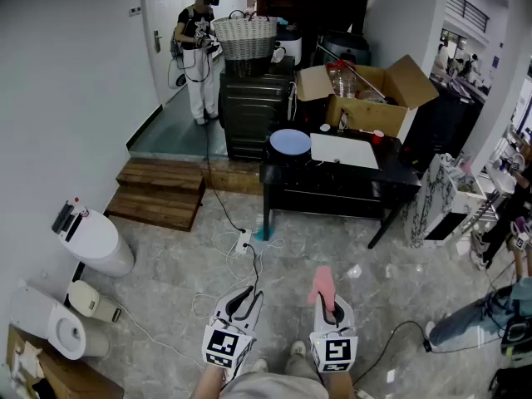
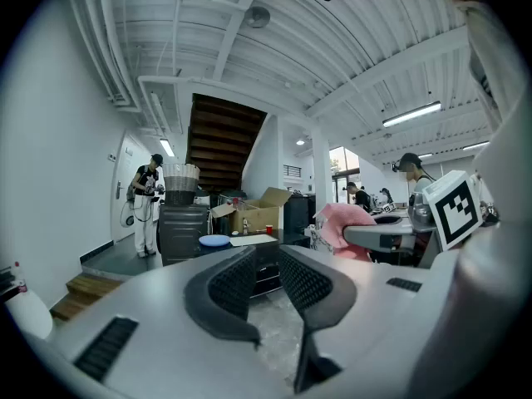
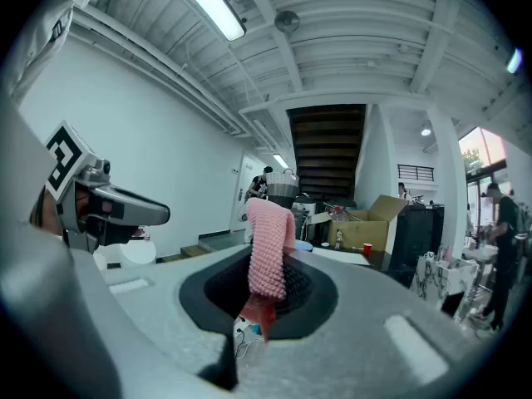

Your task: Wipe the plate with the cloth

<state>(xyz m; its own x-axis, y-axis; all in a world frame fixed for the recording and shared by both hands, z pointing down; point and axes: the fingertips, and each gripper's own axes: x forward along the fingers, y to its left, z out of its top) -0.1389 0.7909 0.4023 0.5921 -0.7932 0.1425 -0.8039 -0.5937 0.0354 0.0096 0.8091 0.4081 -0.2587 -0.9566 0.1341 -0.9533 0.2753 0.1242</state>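
Note:
A pale blue plate (image 1: 290, 141) lies on the black table (image 1: 391, 176) far ahead, also small in the left gripper view as the plate (image 2: 214, 240). My right gripper (image 1: 327, 306) is shut on a pink knitted cloth (image 1: 322, 286), which sticks up between its jaws; the cloth (image 3: 268, 254) fills the middle of the right gripper view. My left gripper (image 1: 243, 302) is open with nothing between its jaws, and the gripper (image 2: 268, 277) points toward the table. Both grippers hang low over the floor, well short of the table.
A white board (image 1: 343, 150), a red cup (image 1: 378, 136) and an open cardboard box (image 1: 366, 96) share the table. A dark cabinet (image 1: 253, 106) with a wicker basket (image 1: 246, 36) stands behind. A person (image 1: 195, 52) stands at the back left. Cables and a power strip (image 1: 243, 241) lie on the floor; wooden steps (image 1: 162, 194) left.

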